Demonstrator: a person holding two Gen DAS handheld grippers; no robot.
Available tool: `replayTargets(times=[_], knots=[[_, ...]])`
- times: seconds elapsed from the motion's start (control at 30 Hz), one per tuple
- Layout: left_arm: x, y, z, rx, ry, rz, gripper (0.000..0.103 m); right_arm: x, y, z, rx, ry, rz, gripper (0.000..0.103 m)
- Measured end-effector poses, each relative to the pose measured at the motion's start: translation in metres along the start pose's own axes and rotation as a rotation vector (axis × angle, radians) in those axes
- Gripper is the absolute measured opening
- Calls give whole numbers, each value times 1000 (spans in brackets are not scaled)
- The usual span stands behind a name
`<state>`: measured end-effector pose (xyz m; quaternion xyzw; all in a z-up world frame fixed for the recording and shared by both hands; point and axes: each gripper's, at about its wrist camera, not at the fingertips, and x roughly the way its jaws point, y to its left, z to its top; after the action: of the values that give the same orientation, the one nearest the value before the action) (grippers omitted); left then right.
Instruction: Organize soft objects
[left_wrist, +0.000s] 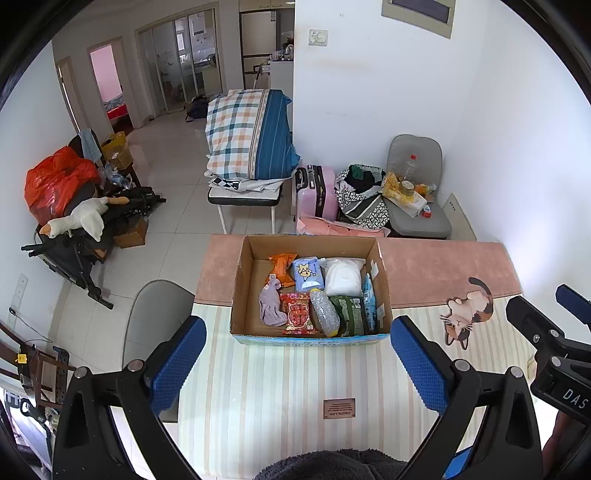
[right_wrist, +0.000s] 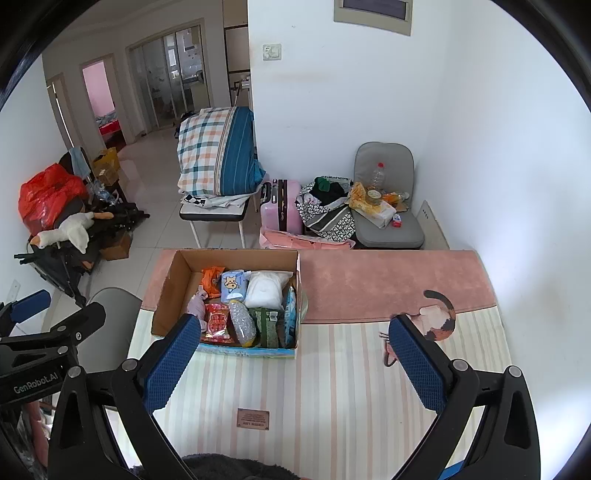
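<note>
On the striped worktop (left_wrist: 280, 384) ahead, my left gripper (left_wrist: 297, 363) hangs with jaws spread wide, empty; the cardboard box (left_wrist: 310, 334) of soft packets sits just beyond, between them. My right gripper (right_wrist: 291, 363) gapes empty too, the box past its left jaw.

Left gripper (left_wrist: 297, 354) held level, jaws spread wide, nothing between them. Right gripper (right_wrist: 291, 354) alongside, 2 blue pads (right_wrist: 170, 365) equally parted.
</note>
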<state>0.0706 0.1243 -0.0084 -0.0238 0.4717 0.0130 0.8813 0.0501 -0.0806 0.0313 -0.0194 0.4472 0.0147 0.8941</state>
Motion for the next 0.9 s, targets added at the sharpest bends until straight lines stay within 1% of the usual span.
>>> replayTargets(times=[0.9], knots=[[-11, -2, 2, 8, -11, -9, 102, -7, 0, -2, -1, -16, -4, 103]])
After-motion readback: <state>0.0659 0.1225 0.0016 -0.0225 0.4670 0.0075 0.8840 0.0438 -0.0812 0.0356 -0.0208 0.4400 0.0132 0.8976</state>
